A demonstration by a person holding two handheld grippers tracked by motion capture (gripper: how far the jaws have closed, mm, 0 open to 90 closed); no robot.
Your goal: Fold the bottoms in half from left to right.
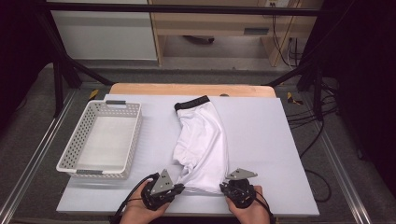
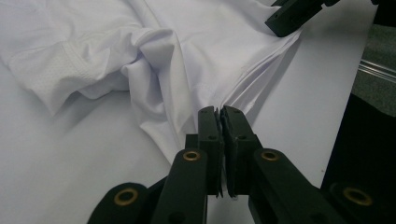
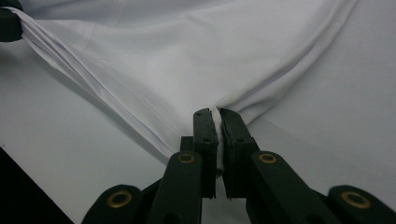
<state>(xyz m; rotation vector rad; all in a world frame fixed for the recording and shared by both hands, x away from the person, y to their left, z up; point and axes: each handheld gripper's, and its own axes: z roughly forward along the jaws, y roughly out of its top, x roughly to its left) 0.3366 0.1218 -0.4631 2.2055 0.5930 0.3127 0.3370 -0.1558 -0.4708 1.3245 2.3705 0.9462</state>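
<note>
The shirt is plain white with a black collar band, and one sleeve has a fine white mesh pattern. The basket is white with a grid of small holes and grey handles. The table is pale lavender-white with a light wooden edge, and both grippers are black.

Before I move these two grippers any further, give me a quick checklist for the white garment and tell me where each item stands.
1. Left gripper shut on the white garment hem: ok.
2. Right gripper shut on the hem: ok.
3. Hem taut between the two grips: ok.
4. Garment lying flat: not ok, bunched folds on its left side.
5. White basket apart from the garment: ok.
6. Black waistband at the far end, on the table: ok.
</note>
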